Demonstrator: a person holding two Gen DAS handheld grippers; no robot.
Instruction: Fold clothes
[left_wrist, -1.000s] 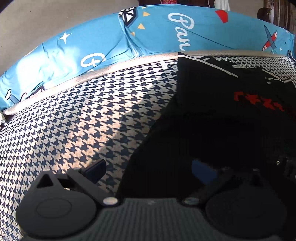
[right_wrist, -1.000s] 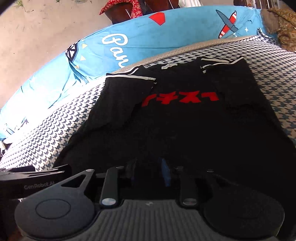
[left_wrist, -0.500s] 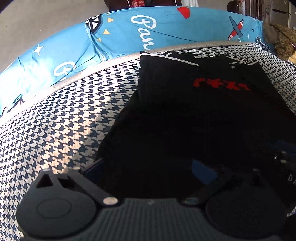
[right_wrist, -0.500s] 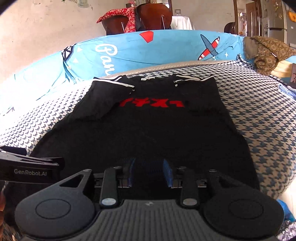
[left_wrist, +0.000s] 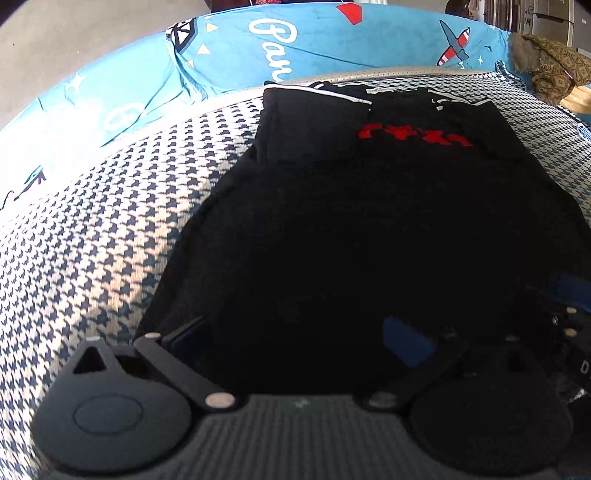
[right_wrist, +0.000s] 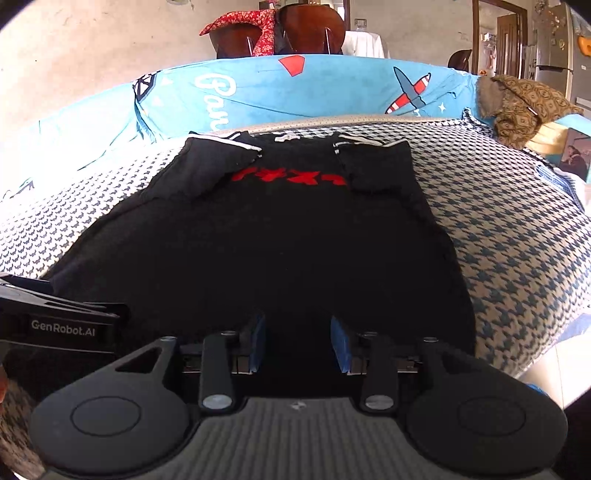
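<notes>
A black T-shirt (left_wrist: 369, 221) with red lettering (right_wrist: 288, 176) lies flat on the houndstooth cover (left_wrist: 92, 240), collar at the far side. Both white-striped sleeves are folded in over the chest. My left gripper (left_wrist: 291, 332) stands wide open low over the shirt's near left hem, one finger at the cloth's edge. The right gripper (right_wrist: 298, 332) is open over the near hem at the middle, blue pads (right_wrist: 258, 339) apart with dark cloth showing between them. The left gripper's body (right_wrist: 62, 325) appears at the left of the right wrist view.
A blue bolster (right_wrist: 332, 88) with plane prints runs along the far edge of the houndstooth cover (right_wrist: 517, 240). A brown patterned cloth (right_wrist: 524, 103) lies at the far right. Wooden chairs (right_wrist: 280, 33) stand behind. The cover drops off at the near right (right_wrist: 546, 354).
Both grippers have drawn back and risen, so more of the shirt shows. The right gripper's jaws went from nearly shut to open. The left gripper stayed wide open and shifted right over the shirt.
</notes>
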